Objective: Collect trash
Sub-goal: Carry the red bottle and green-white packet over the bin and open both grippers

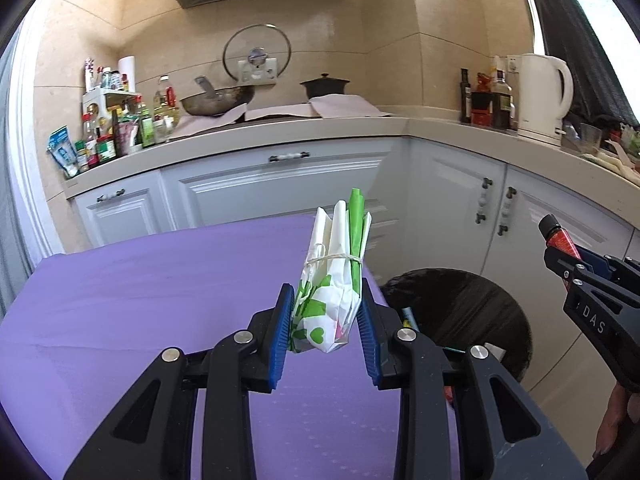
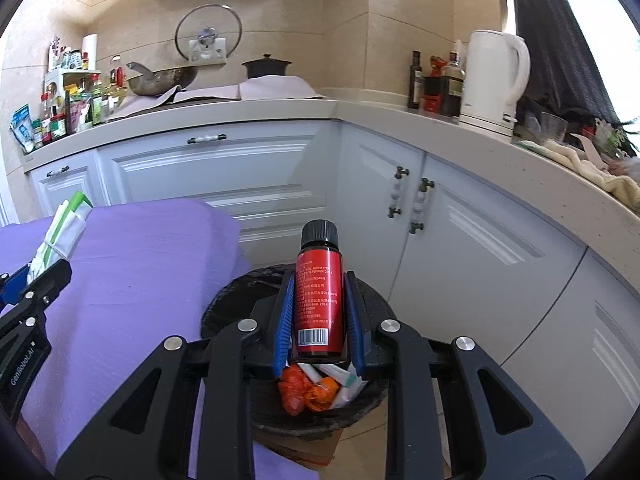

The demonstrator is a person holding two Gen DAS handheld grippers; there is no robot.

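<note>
Hanging directly over the round black-lined trash bin (image 2: 240,300), the right tongs (image 2: 319,312) gripped an upright red-labelled, black-capped bottle (image 2: 318,292), while the left tongs (image 1: 326,320), clamping a banded white-and-green paper bundle (image 1: 334,280), had the bin at four o'clock.

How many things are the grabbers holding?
2. The left gripper pinches a white-and-green folded plastic bag bundle over the purple table. The right gripper clamps a small red-labelled, black-capped bottle above the black bin.
</note>
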